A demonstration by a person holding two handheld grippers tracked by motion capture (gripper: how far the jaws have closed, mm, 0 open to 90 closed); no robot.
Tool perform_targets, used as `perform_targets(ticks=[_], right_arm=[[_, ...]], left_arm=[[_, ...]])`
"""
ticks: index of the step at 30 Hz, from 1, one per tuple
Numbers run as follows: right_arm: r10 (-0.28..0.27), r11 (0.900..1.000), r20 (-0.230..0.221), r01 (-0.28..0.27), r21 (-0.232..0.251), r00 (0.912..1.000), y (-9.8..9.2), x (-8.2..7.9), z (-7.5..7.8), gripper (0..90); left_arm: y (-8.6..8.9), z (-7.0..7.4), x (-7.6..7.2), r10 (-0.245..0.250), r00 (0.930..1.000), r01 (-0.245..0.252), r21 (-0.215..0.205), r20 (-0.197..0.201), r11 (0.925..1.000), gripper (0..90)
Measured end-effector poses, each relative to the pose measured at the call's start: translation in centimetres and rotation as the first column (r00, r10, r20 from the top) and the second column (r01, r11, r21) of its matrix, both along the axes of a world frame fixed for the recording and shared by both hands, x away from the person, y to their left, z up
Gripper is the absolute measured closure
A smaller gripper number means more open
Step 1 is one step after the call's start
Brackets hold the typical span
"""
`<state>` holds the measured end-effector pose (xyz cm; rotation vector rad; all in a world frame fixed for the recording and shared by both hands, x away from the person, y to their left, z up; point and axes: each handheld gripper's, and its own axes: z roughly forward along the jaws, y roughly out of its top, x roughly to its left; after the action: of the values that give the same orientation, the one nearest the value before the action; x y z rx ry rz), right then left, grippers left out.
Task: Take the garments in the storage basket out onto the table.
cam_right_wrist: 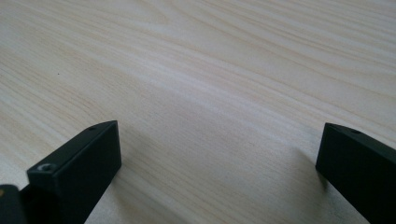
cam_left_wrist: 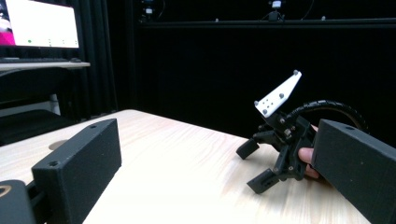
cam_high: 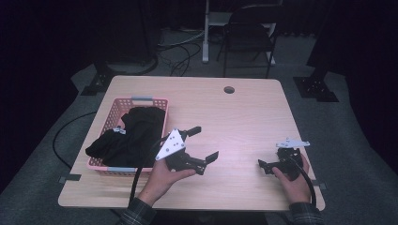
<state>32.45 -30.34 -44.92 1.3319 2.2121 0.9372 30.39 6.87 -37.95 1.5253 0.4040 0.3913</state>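
Observation:
A pink basket (cam_high: 162, 102) stands on the left side of the wooden table (cam_high: 244, 117), with black clothing (cam_high: 131, 136) heaped in it and spilling over its near-left rim. My left gripper (cam_high: 207, 142) is held just right of the basket, open and empty, pointing right across the table. In its own view the left gripper (cam_left_wrist: 215, 177) has its jaws wide apart over bare wood. My right gripper (cam_high: 268, 157) rests low at the near right, pointing left, open and empty. It appears across the table as the right gripper (cam_left_wrist: 254, 165), and from its own camera the right gripper (cam_right_wrist: 215, 172) frames bare wood.
A round cable hole (cam_high: 229, 89) sits near the table's far edge. A dark chair (cam_high: 253, 28) and floor cables (cam_high: 178, 51) lie beyond the table. A lit monitor (cam_left_wrist: 42, 23) stands off to one side. Cables trail from both grippers toward the near edge.

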Motion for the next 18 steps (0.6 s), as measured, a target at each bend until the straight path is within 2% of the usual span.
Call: perform_targets(ticks=[11,13,15,18], right_arm=[[-0.001,1.000,0.000,0.001,0.000,1.0000,0.0,0.0,0.0,0.0],[-0.002,1.000,0.000,0.002,0.000,1.0000,0.0,0.0,0.0,0.0],[-0.002,1.000,0.000,0.002,0.000,1.0000,0.0,0.0,0.0,0.0],[-0.002,1.000,0.000,0.002,0.000,1.0000,0.0,0.0,0.0,0.0]], left_arm=[[1.5,1.3,0.0,0.008,1.0000,-0.008,-0.027,0.005,0.9996,1.1],[1.8,1.5,0.0,0.010,0.9999,-0.010,-0.022,0.011,0.9997,1.1],[2.2,1.8,0.0,0.013,0.9999,-0.013,-0.028,0.000,0.9995,1.1],[2.6,2.3,0.0,0.018,0.9998,-0.018,-0.016,-0.005,0.9997,1.1]])
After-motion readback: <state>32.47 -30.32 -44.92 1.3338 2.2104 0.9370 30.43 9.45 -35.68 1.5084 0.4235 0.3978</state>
